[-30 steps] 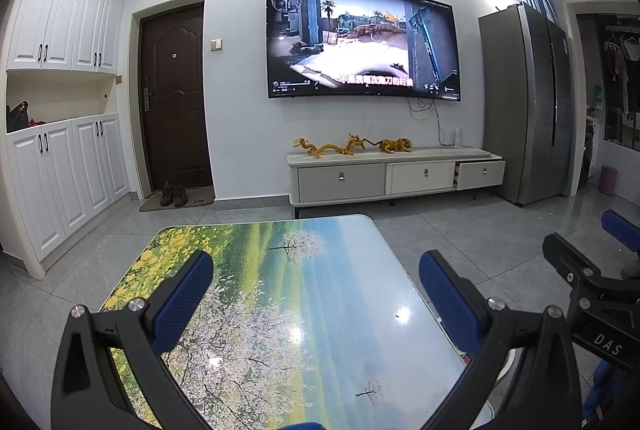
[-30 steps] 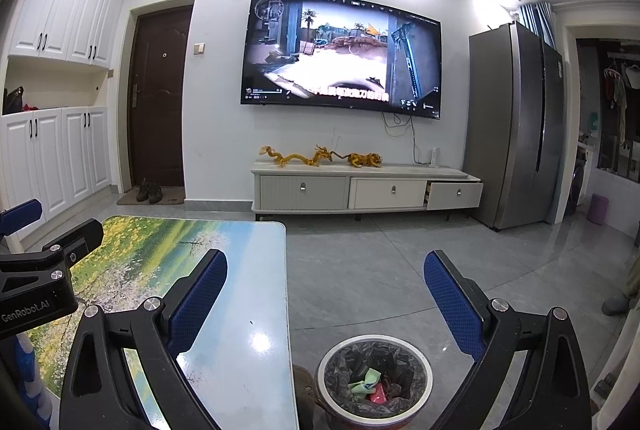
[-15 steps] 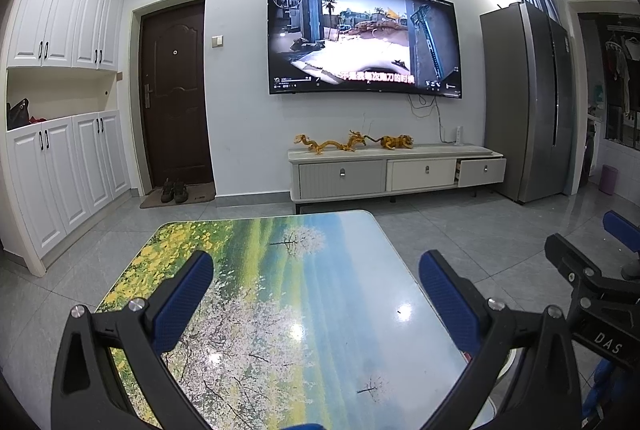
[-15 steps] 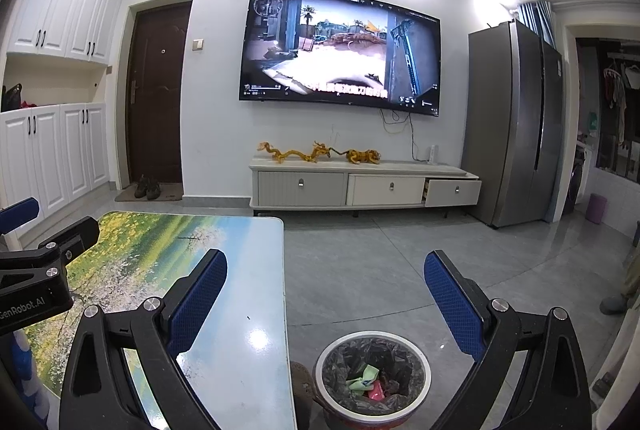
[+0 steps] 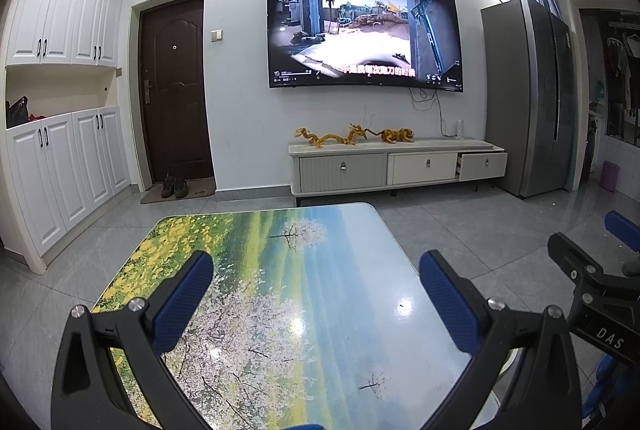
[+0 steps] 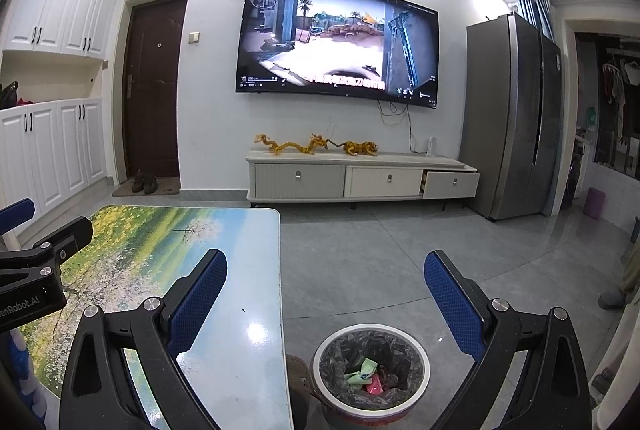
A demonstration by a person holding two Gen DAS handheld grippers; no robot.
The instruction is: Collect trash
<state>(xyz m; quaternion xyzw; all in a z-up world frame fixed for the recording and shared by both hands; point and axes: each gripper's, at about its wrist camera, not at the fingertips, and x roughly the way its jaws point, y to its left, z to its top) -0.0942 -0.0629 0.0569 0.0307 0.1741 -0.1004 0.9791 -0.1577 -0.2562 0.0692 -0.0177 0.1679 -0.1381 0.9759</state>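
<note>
my left gripper (image 5: 316,286) is wide open over the table (image 5: 280,250), holding nothing; my right gripper (image 6: 326,286) is wide open too, holding nothing; the bin (image 6: 320,354) sits on the floor just beside the table; green and pink trash (image 6: 366,376) lies in it

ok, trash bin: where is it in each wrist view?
Left wrist: bin itself not visible; the right claw and its mount fill the lower right corner.
Right wrist: bin at bottom centre, on the floor right of the table, seen between the open right claw's fingers.
Shared landmark: the TV on the wall.
</note>
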